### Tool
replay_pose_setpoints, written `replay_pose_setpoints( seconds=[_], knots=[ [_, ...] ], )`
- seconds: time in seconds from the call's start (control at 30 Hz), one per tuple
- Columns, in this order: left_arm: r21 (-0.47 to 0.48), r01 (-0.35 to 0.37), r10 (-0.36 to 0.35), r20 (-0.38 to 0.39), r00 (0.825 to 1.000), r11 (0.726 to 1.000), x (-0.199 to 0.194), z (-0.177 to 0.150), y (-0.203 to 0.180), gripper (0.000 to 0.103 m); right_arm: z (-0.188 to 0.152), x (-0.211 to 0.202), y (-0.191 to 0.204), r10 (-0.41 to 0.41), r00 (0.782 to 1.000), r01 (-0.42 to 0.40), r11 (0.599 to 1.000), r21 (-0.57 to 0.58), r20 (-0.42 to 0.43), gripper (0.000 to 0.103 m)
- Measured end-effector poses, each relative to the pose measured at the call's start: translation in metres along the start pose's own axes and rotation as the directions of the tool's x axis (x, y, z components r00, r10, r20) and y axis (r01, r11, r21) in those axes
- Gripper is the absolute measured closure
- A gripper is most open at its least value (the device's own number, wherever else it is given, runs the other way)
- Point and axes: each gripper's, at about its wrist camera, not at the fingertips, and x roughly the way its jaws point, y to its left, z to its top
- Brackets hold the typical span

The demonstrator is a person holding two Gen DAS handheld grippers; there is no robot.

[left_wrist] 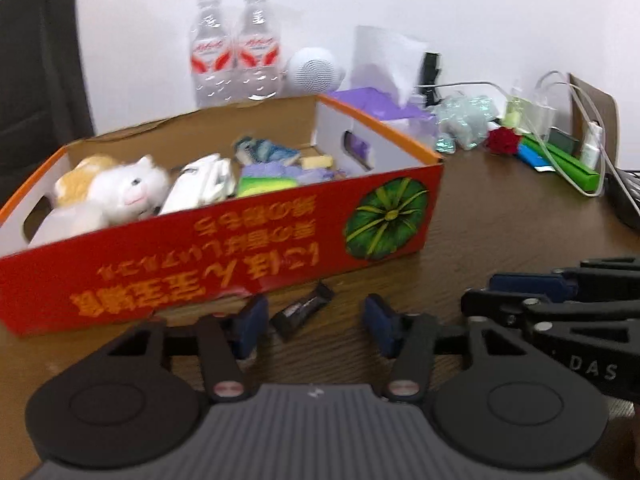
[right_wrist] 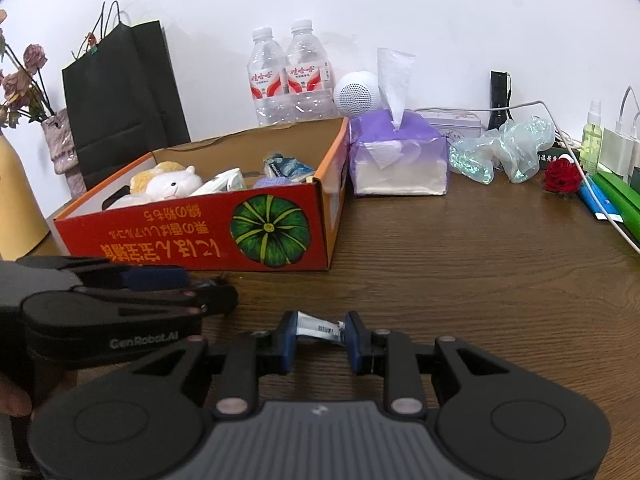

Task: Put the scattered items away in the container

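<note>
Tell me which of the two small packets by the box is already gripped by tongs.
The white packet, clamped between the right tongs. The dark packet lies loose on the table in front of the red box, between the open left tongs.

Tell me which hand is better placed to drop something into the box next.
Right. The right tool already grips a small sachet, while the left tool is open around a dark packet lying on the table beside the box.

Left gripper [left_wrist: 316, 322] fingers spread; right gripper [right_wrist: 320, 338] fingers clamped.
</note>
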Motion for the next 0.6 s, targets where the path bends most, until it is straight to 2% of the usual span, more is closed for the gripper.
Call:
replay_pose_setpoints(
  seconds=[0.03,0.1,0.23,0.3,0.33,0.37,0.4,0.43,0.47,0.5,0.53,0.6],
  knots=[
    [0.010,0.009,-0.009,-0.005,1.000,1.000,0.000,0.001,0.000,0.063,0.000,0.000,0.000,0.000,1.000,0.000,1.000,-0.001,0.000,0.079],
    [0.020,0.027,-0.027,-0.014,1.000,0.999,-0.001,0.003,0.000,0.076,0.000,0.000,0.000,0.000,1.000,0.000,1.000,-0.005,0.000,0.079],
    [0.035,0.031,-0.030,-0.024,0.999,0.999,-0.002,0.002,-0.004,0.079,0.000,0.000,0.001,-0.001,1.000,0.001,1.000,-0.011,-0.001,0.079],
    [0.041,0.019,-0.018,-0.019,1.000,0.999,-0.001,0.003,-0.006,0.076,0.000,0.000,0.002,-0.001,1.000,0.001,1.000,-0.010,0.000,0.079],
    [0.038,0.008,-0.007,-0.014,1.000,0.999,0.001,0.004,-0.007,0.064,0.000,0.000,0.002,-0.002,1.000,0.002,1.000,-0.010,0.000,0.079],
    [0.043,0.006,-0.006,-0.011,1.000,0.999,0.003,0.004,-0.008,0.060,0.000,0.000,0.002,-0.002,1.000,0.002,1.000,-0.011,0.000,0.079],
    [0.048,0.017,-0.016,-0.007,1.000,0.999,0.005,0.005,-0.008,0.061,0.000,0.000,0.002,-0.002,1.000,0.002,1.000,-0.012,0.000,0.079],
    [0.045,0.035,-0.034,-0.005,0.999,0.998,0.006,0.006,-0.009,0.063,0.000,0.000,0.002,-0.002,1.000,0.002,1.000,-0.013,0.000,0.079],
    [0.039,0.051,-0.050,-0.005,0.999,0.998,0.008,0.007,-0.008,0.072,-0.001,0.000,0.003,-0.002,1.000,0.002,1.000,-0.012,0.000,0.079],
    [0.041,0.054,-0.054,-0.005,0.999,0.998,0.008,0.008,-0.009,0.088,-0.001,0.000,0.004,-0.003,1.000,0.003,1.000,-0.014,0.000,0.079],
    [0.046,0.054,-0.053,-0.008,0.999,0.997,0.008,0.008,-0.011,0.093,-0.001,0.000,0.004,-0.002,1.000,0.002,1.000,-0.017,0.000,0.079],
    [0.049,0.029,-0.028,-0.011,1.000,0.998,0.004,0.006,-0.015,0.094,-0.001,0.000,0.006,0.001,1.000,-0.001,1.000,-0.025,-0.001,0.079]
  ],
)
